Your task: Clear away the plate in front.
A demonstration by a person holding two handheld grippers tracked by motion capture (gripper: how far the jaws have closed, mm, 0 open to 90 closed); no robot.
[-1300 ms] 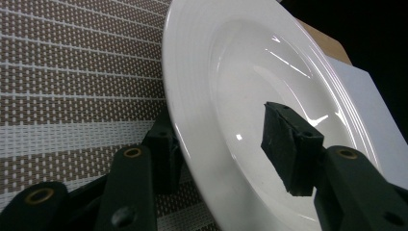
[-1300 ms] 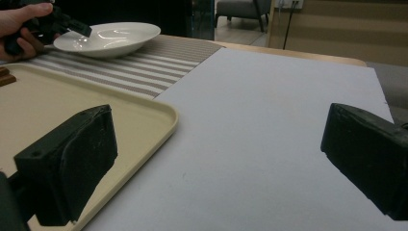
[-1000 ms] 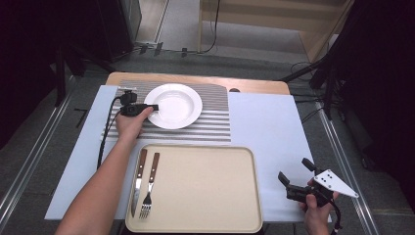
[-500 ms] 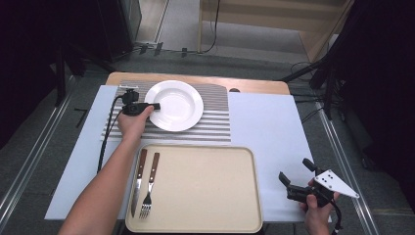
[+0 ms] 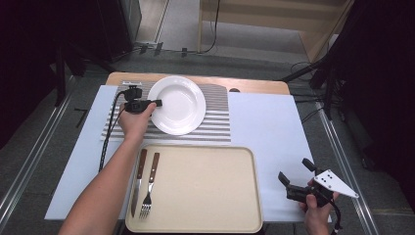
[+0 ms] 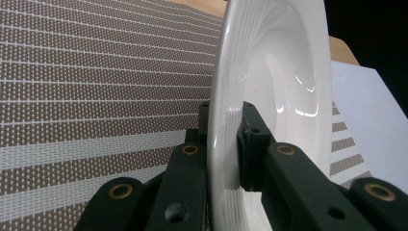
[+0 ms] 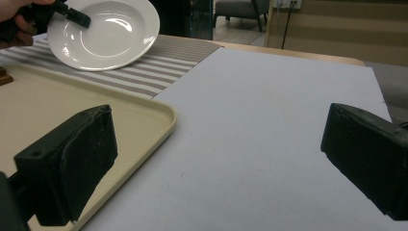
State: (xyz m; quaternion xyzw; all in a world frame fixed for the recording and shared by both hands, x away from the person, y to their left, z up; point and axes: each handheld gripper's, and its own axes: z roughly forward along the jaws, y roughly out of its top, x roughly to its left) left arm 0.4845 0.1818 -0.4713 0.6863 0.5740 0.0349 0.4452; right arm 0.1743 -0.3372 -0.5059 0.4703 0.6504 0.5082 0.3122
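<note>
The white plate (image 5: 177, 104) is sitting tilted over the striped placemat (image 5: 218, 122) at the far side of the desk (image 5: 266, 122), its left rim lifted off the weave and its right side low toward the mat. The left gripper (image 5: 155, 103) is pinching that left rim, one jaw on top of the rim and one beneath it, having just been closing on the plate. In the left gripper view the rim (image 6: 222, 144) is standing edge-on between the two black jaws. Nearer the person, the beige tray (image 5: 200, 188) is lying just beside the mat, with a knife (image 5: 137, 181) and a fork (image 5: 149, 188) side by side on its left part. Well apart, at the desk's near right corner, the right gripper (image 5: 293, 177) is hovering over the pale sheet, jaws wide and gripping nothing.
</note>
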